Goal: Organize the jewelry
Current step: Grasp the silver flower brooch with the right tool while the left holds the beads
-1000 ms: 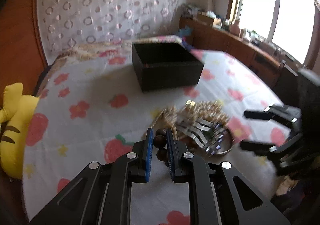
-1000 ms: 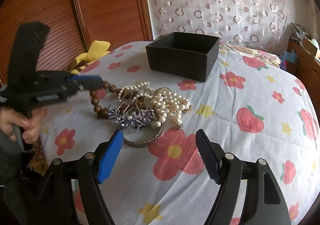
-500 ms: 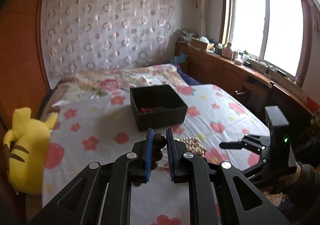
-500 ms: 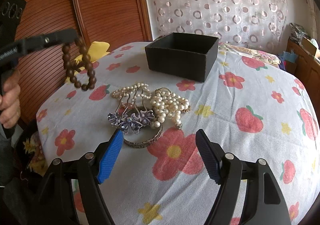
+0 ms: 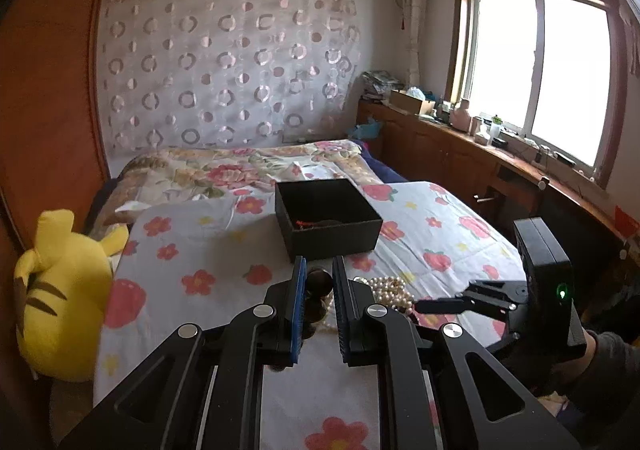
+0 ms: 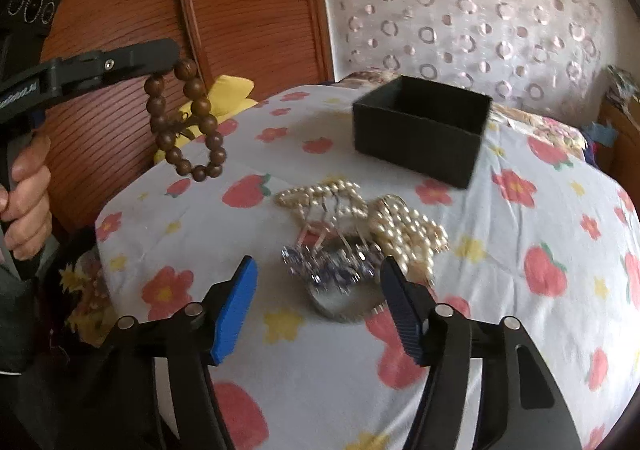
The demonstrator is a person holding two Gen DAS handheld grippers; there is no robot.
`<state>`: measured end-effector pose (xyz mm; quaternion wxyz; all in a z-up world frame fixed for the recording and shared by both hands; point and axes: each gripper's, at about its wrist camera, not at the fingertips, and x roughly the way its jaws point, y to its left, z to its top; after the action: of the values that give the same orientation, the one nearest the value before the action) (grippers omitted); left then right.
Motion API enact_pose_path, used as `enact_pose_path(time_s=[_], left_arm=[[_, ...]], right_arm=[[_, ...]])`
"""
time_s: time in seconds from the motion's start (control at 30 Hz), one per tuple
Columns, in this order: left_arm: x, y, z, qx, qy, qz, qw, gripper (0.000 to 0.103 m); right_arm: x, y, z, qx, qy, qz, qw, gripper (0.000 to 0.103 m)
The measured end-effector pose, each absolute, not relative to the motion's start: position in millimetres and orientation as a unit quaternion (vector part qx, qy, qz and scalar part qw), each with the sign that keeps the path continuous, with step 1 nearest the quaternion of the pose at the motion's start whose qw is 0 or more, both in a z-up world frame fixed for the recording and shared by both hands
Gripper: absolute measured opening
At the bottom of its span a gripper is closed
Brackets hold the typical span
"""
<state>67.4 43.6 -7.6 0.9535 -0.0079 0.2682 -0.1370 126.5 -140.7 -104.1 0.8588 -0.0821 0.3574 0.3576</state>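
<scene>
Inside black box (image 5: 327, 215), something small, red.

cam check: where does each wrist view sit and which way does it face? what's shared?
Left wrist: on the left gripper, facing up the bed to the window; jaws shut on the wooden bead bracelet; right gripper and a sleeve at right.
Right wrist: on the right gripper, facing the wooden wardrobe; jaws open, just closing, above the hair clip; left hand at left.
Shared: black box, pearls, bracelet.
</scene>
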Motion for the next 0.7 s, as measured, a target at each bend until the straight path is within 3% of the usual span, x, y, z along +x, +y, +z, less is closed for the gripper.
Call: enact_pose_path(time_s=[0.5, 0.7], left_arm=[[66.3, 66.2, -29.1, -0.037, 0.280, -0.131, 0.950, 0.012], [65.4, 64.8, -29.1, -0.034, 0.279, -0.133, 0.950, 0.012]], right_arm=[[132.9, -102.6, -114.5, -0.247, 0.353, 0.334, 0.838, 0.063], [133.7, -105.7, -115.7, -0.254, 0.351, 0.327, 0.840, 0.060]])
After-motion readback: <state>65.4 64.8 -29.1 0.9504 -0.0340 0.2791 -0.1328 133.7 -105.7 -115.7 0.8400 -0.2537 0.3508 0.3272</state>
